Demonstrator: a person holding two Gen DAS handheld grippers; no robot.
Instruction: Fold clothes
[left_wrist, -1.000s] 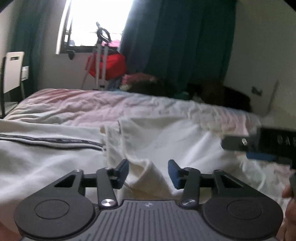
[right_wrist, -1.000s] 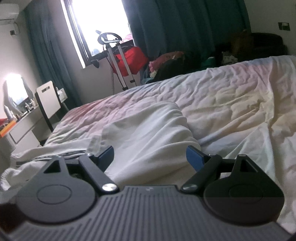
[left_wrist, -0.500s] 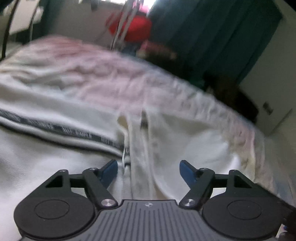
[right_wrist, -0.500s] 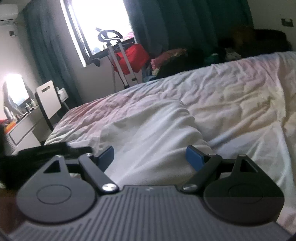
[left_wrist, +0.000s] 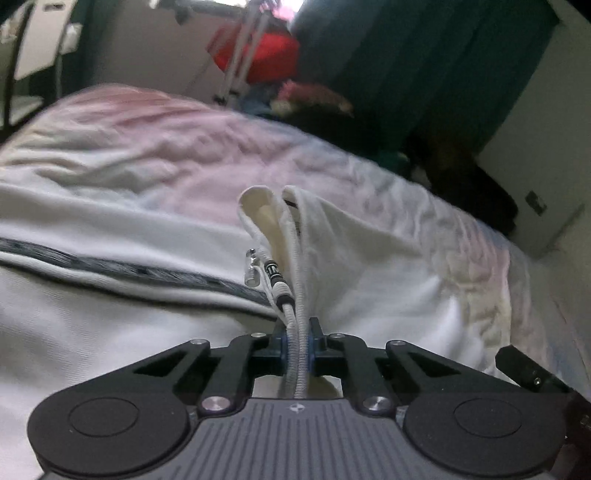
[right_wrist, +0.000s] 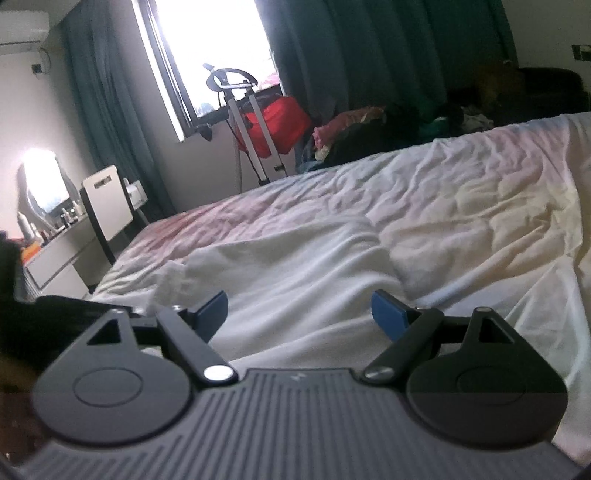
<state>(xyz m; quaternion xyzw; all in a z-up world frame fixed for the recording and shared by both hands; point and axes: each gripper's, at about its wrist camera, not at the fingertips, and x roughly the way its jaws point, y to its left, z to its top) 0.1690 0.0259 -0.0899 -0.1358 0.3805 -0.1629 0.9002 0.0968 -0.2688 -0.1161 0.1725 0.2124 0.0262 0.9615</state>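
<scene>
My left gripper (left_wrist: 296, 349), jaws spread a moment ago, has just clamped the white garment's (left_wrist: 369, 280) ribbed edge, though the drawcord (left_wrist: 275, 280) alongside could snag when lifting.

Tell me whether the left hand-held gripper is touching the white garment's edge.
Touching. The left wrist view shows the left hand-held gripper with its blue pads clamped on the white garment's ribbed edge.
</scene>
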